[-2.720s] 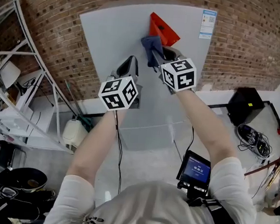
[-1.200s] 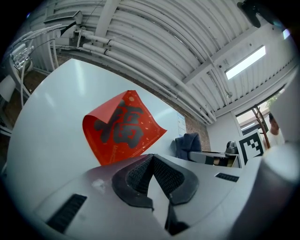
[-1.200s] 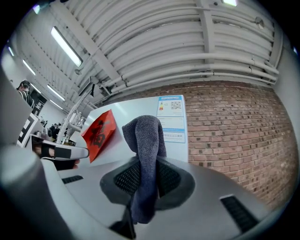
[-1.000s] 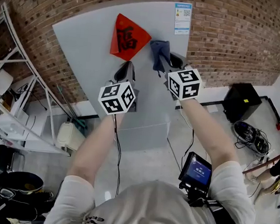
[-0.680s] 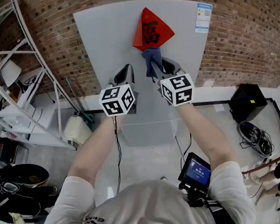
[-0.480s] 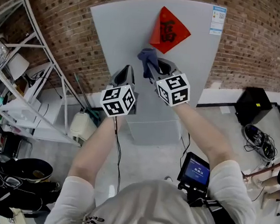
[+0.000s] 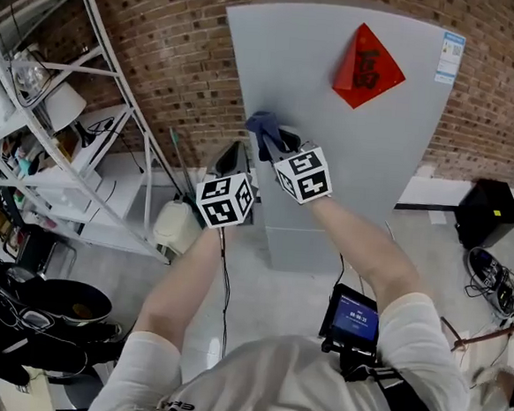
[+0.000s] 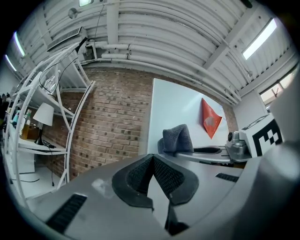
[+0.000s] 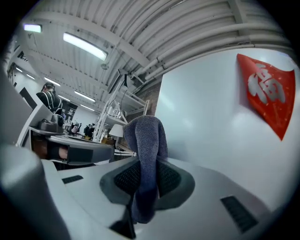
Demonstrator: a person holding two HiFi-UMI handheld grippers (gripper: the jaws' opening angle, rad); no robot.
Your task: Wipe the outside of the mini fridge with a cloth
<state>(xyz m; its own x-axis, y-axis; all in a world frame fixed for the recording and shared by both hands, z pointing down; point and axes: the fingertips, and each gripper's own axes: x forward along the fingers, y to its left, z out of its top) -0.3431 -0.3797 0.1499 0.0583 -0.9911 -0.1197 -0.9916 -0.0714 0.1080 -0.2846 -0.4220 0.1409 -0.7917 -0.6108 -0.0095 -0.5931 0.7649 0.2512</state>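
The pale grey fridge [image 7: 333, 135] stands against a brick wall, with a red diamond sticker [image 7: 368, 67] near its top. My right gripper [image 7: 273, 139] is shut on a blue-grey cloth [image 7: 261, 127] and holds it against the door's left part. In the right gripper view the cloth [image 9: 146, 159] sticks up between the pads, next to the fridge [image 9: 220, 131]. My left gripper [image 7: 228, 158] hangs shut and empty just left of the right one, off the fridge's left edge. In the left gripper view its pads meet [image 8: 153, 176], and the cloth [image 8: 177, 139] shows beyond them.
A white metal shelf rack [image 7: 59, 131] with a lamp and small items stands at the left. A white container [image 7: 174, 225] sits on the floor beside the fridge. Black bags [image 7: 17, 323] lie at the lower left, a black box [image 7: 485, 214] at the right.
The right gripper has carried the cloth from beside the red sticker leftward and down across the door to near its left edge. The left gripper stayed shut beside it.
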